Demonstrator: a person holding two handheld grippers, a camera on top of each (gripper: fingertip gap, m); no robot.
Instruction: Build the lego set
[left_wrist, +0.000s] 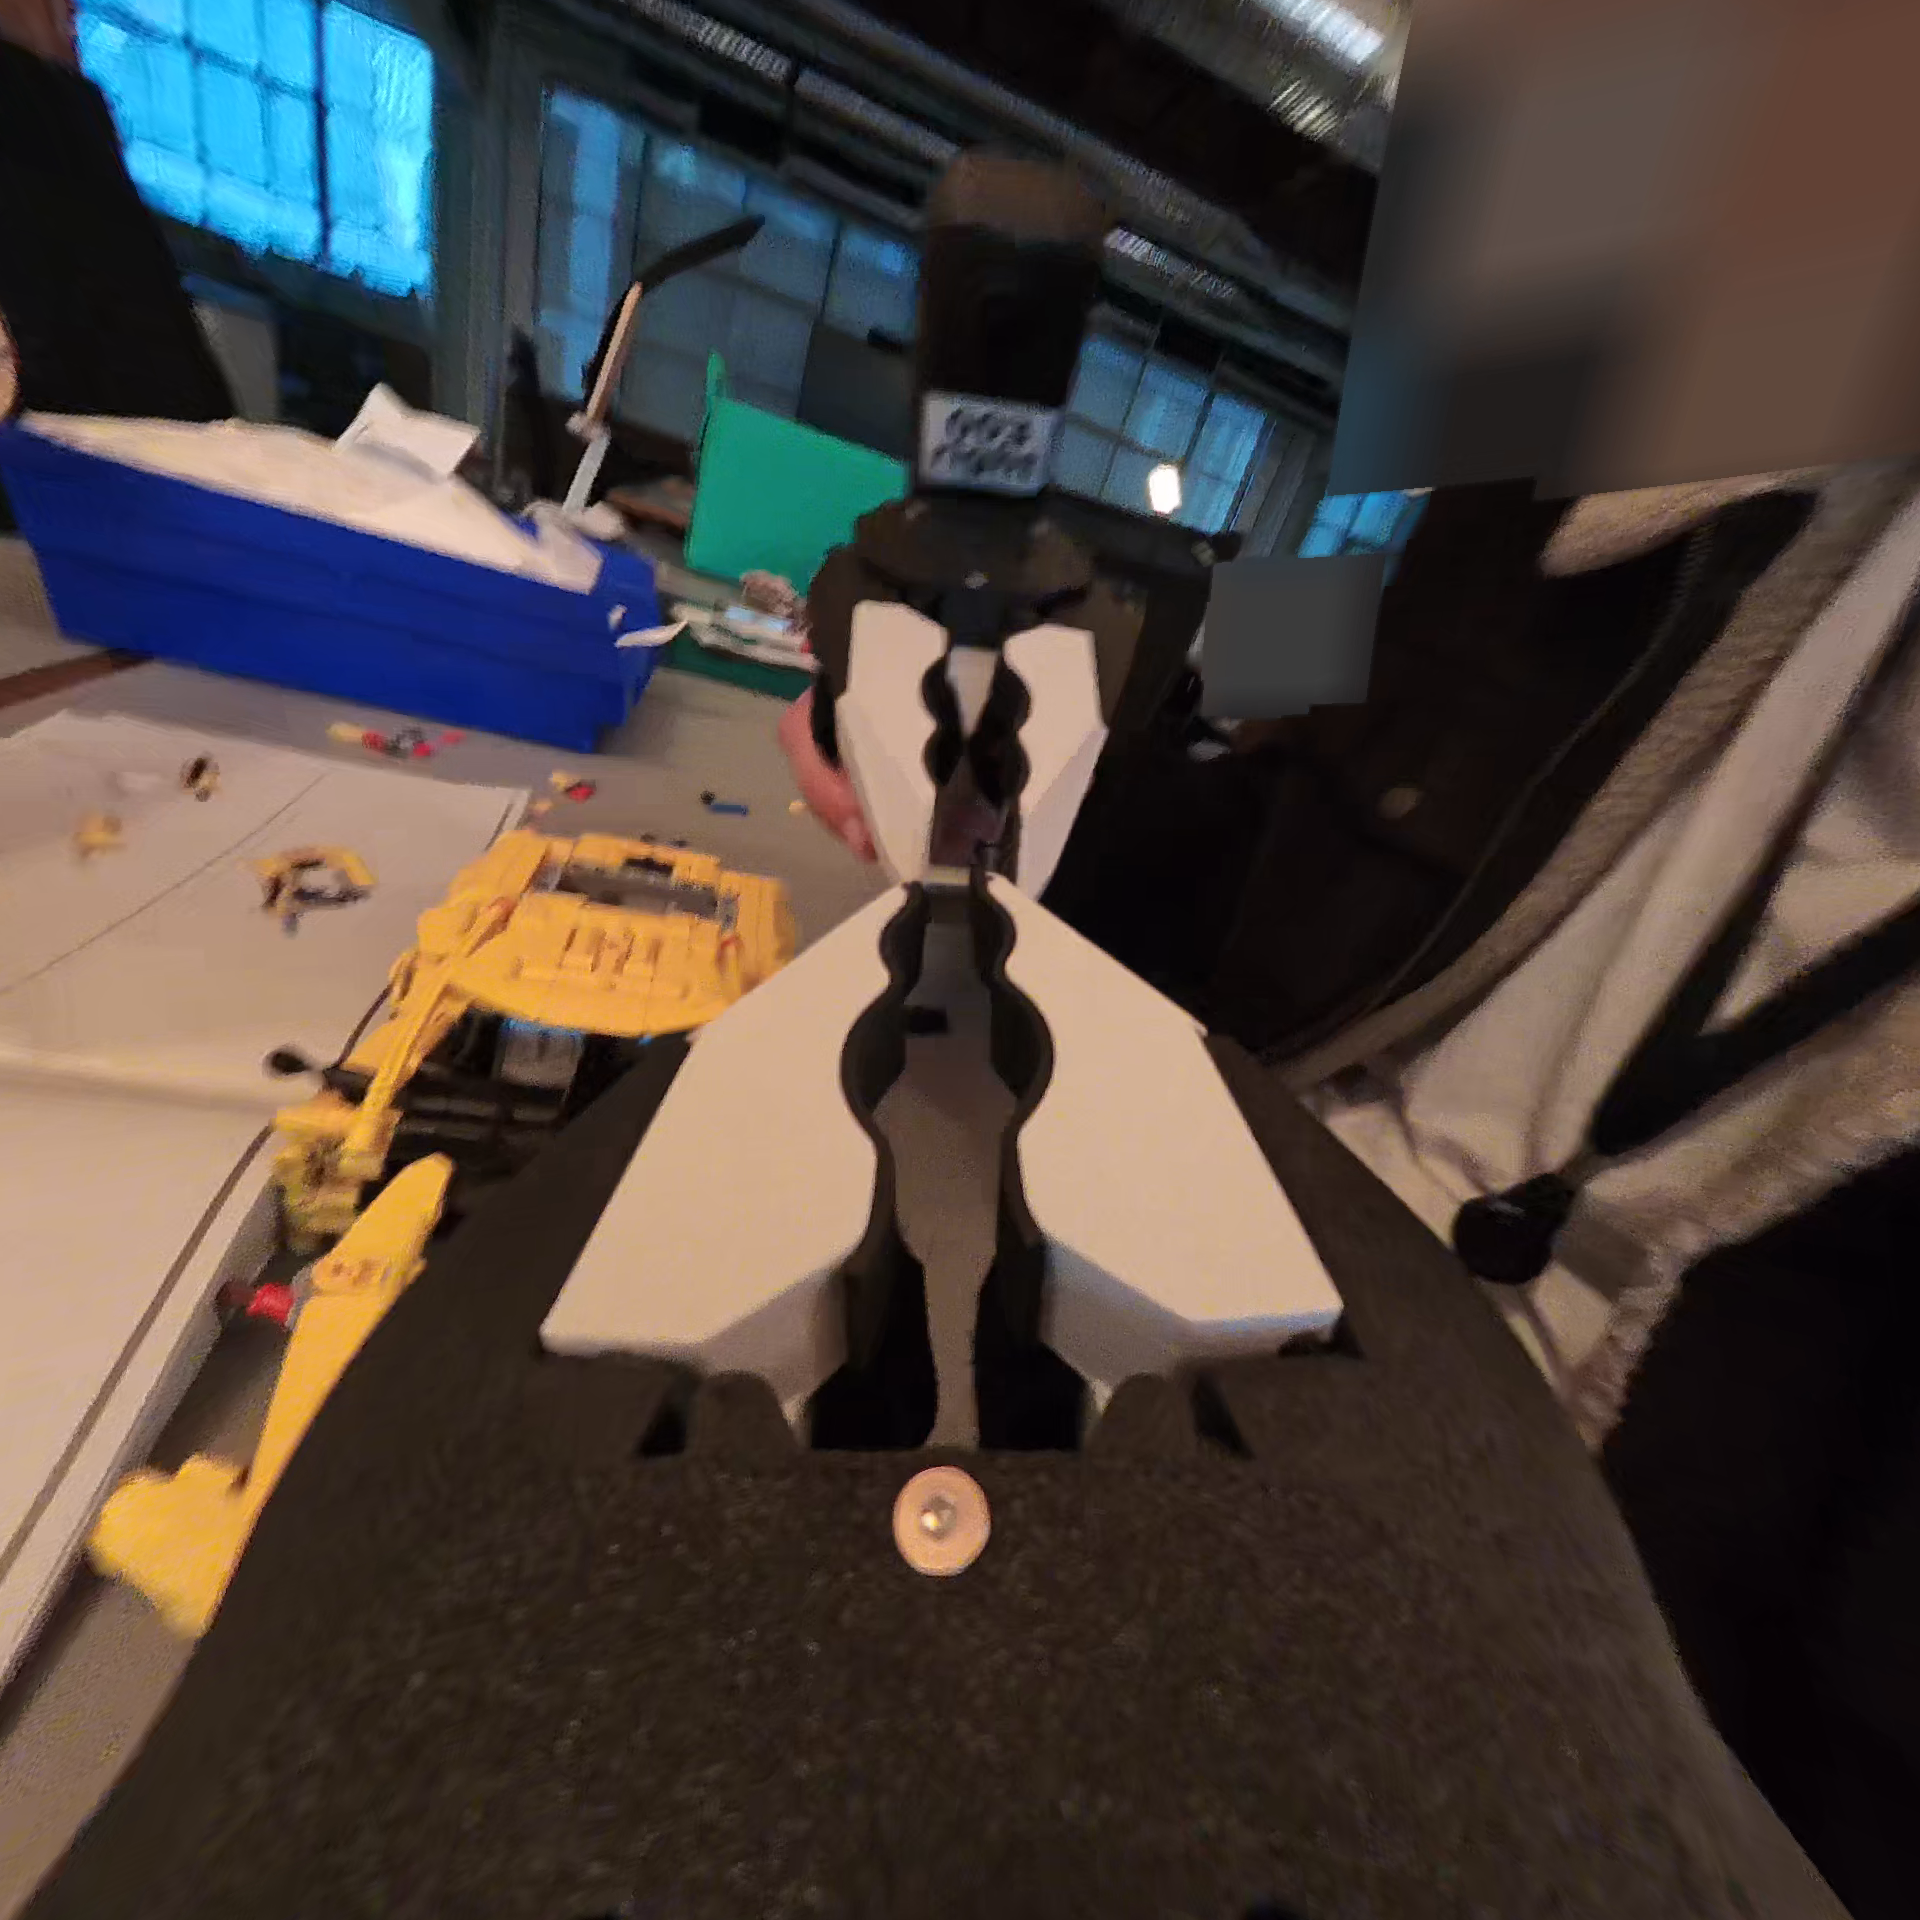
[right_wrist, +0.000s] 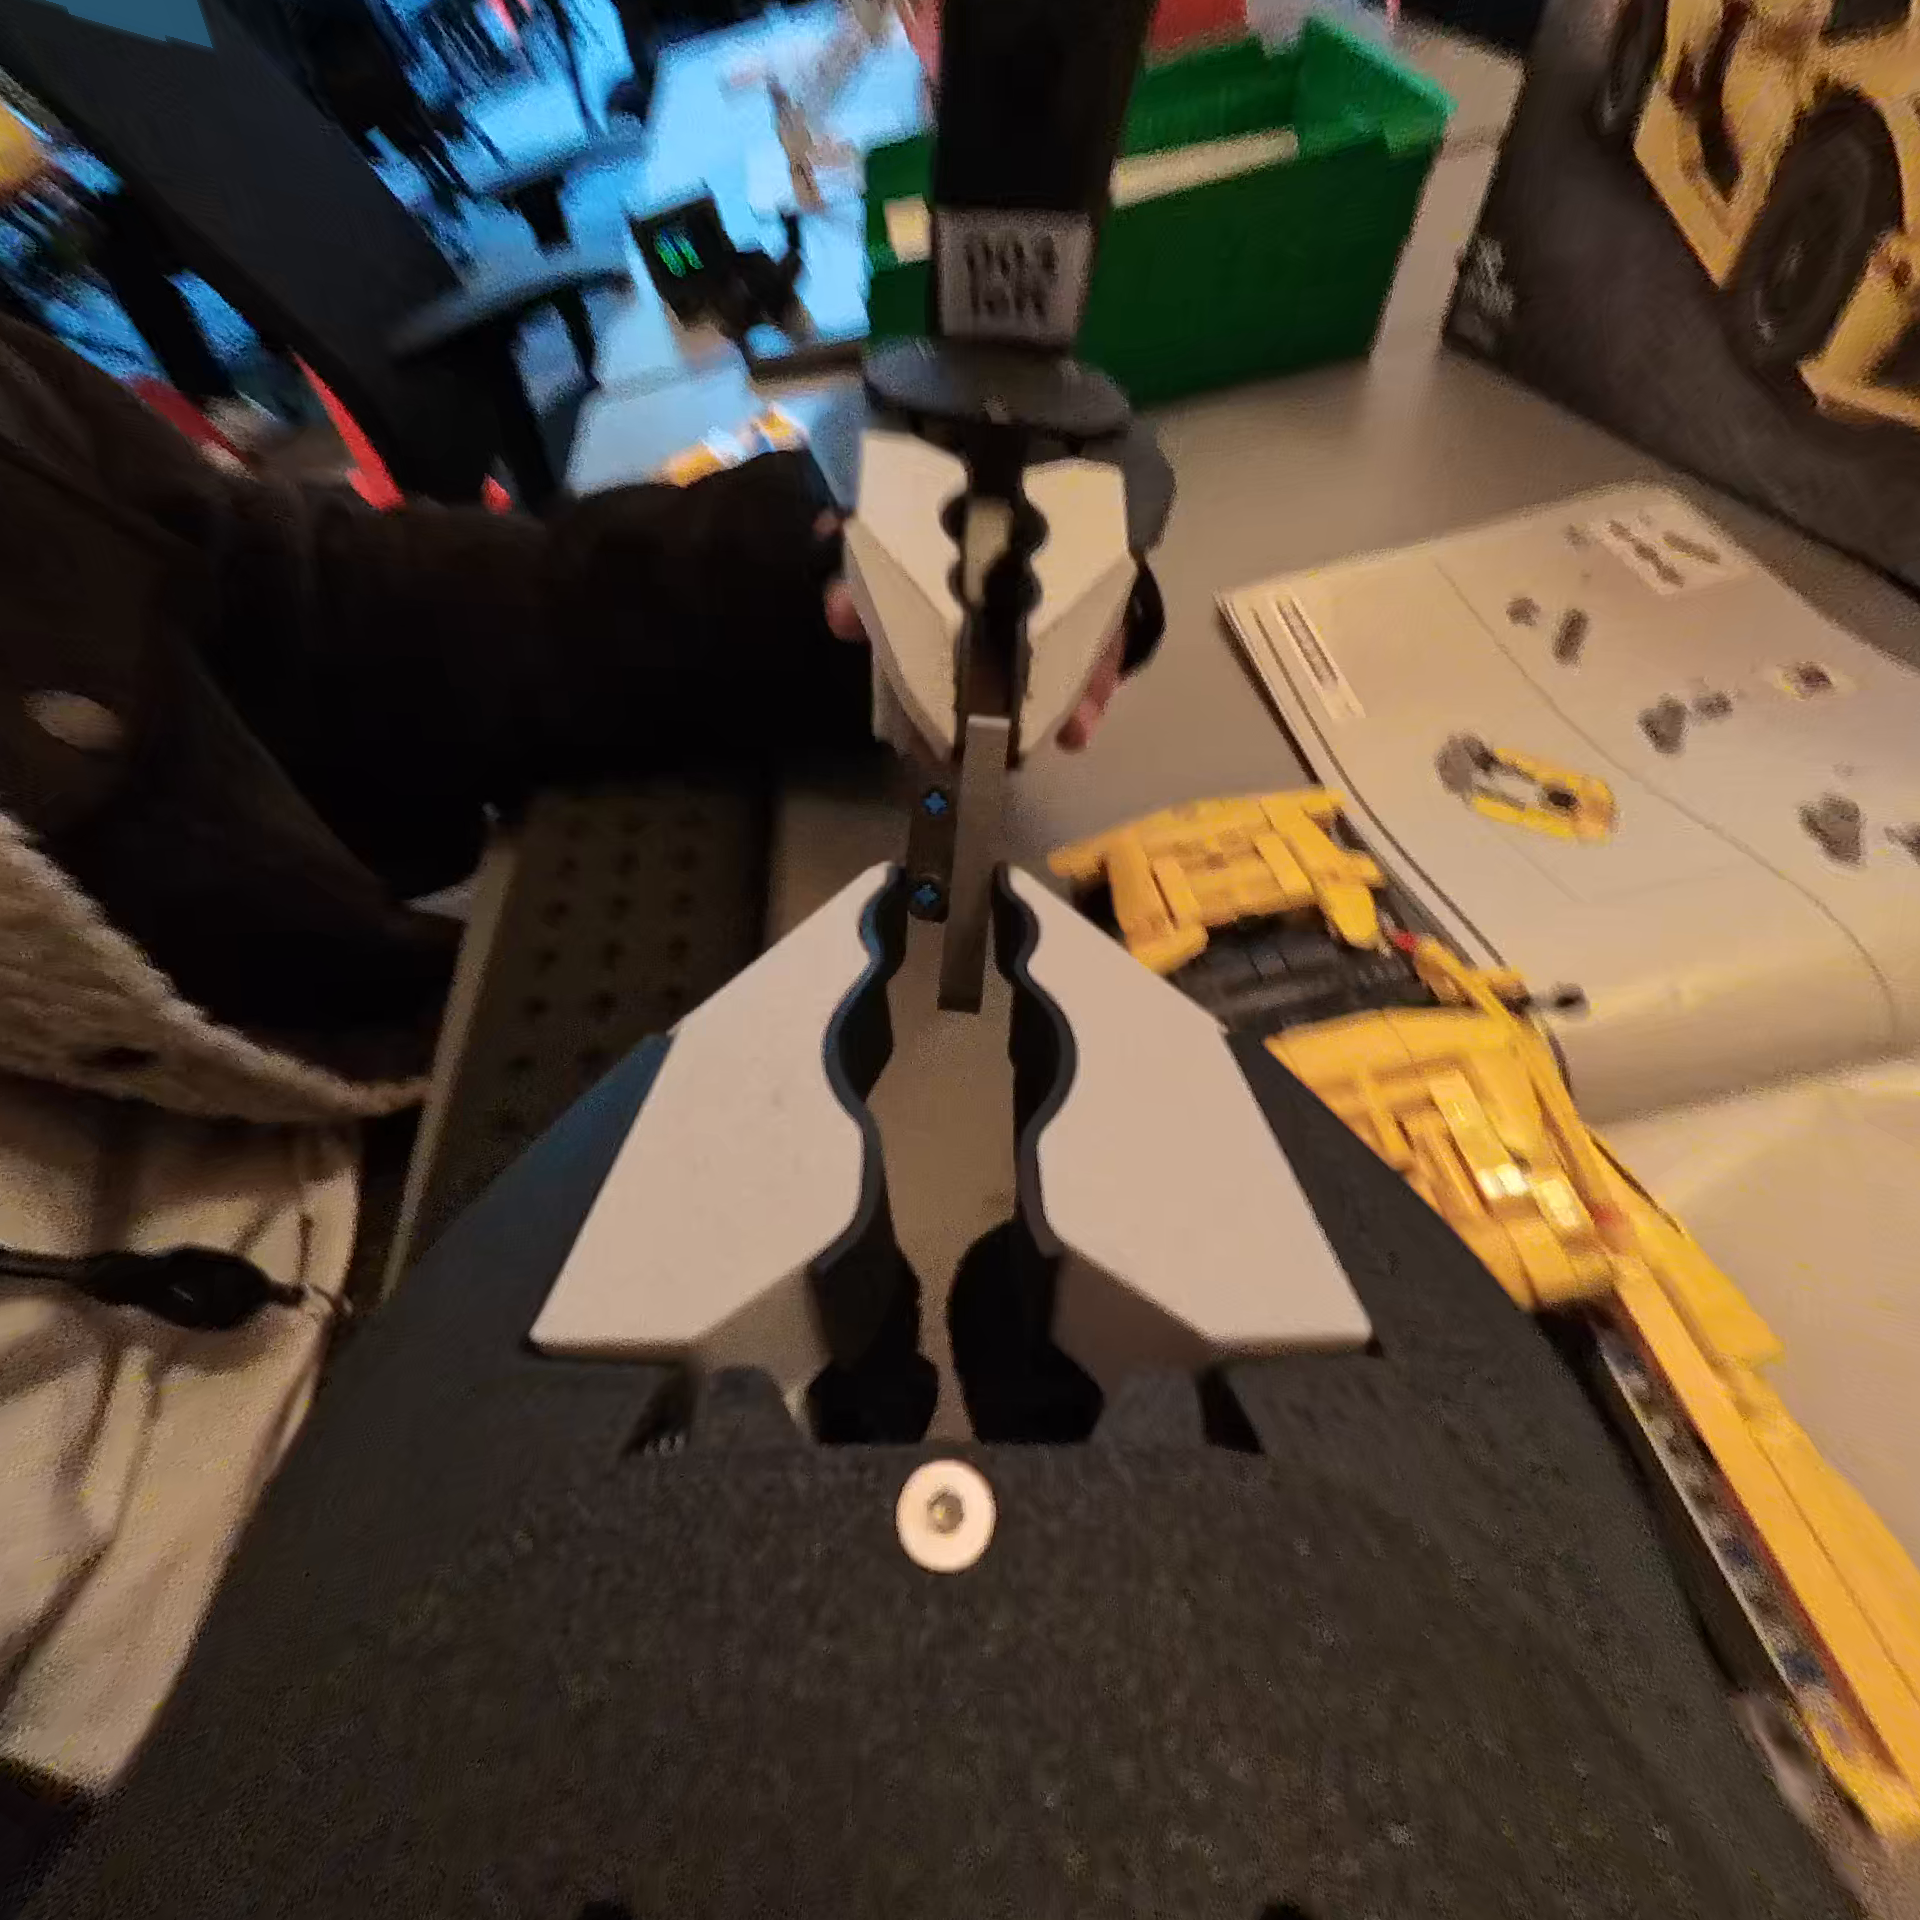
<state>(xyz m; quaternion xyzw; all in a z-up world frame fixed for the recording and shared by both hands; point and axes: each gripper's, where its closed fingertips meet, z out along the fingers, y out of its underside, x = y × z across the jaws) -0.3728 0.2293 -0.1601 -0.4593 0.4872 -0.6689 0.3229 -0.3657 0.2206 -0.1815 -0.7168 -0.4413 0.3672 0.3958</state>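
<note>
Clearly the piece in play is a short dark beam carrying two blue pins on one side. It sits in the air between the two claws, above the near edge of the desk. We judge it light and rigid, but small and smooth enough to twist or pop out under a crooked squeeze. The best hold is on its flat faces, clear of the pins. The left claw is pinched narrow on the far end of the beam. The right claw is narrow around the near end, though we cannot tell whether its pads press it. The big yellow model lies on the desk just below, beside the open instruction booklet. It looks heavy yet brittle at its joints.
</note>
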